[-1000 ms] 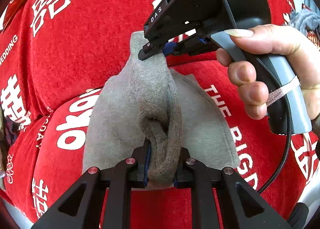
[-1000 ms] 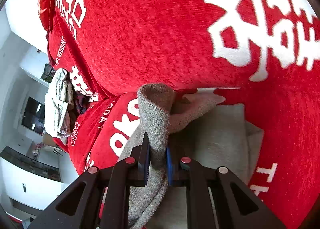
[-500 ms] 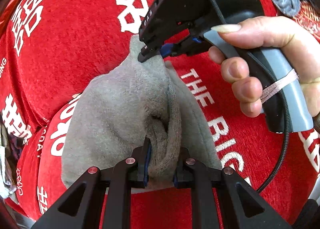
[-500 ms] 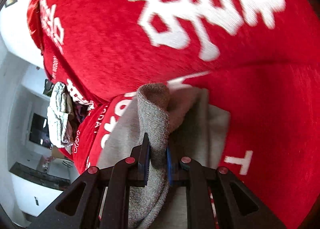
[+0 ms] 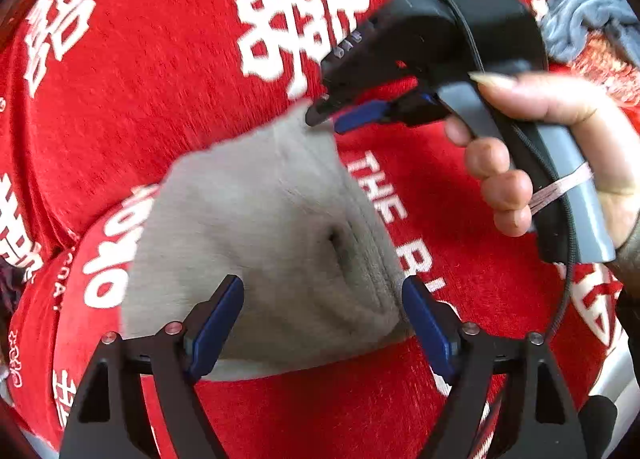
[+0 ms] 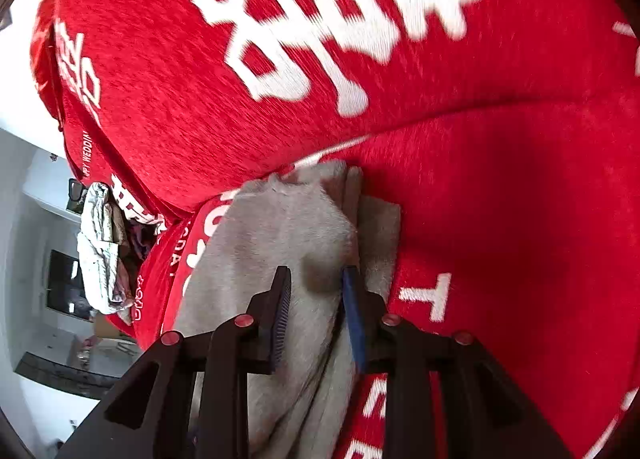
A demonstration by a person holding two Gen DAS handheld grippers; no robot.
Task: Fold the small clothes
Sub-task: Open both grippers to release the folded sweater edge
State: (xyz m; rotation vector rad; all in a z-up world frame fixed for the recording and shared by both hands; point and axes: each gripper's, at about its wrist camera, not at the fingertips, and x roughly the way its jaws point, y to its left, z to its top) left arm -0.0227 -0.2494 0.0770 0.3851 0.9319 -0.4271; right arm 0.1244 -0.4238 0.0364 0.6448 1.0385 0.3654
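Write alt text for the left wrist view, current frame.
The left gripper, jaws open wide, hovers over a folded grey garment lying on a red cover with white lettering. Across the garment, a hand holds the right gripper at its far edge.

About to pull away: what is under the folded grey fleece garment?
The grey fleece garment lies on the red plush cover with white lettering. Its lower layer shows at one edge. Anything between the layers is covered.
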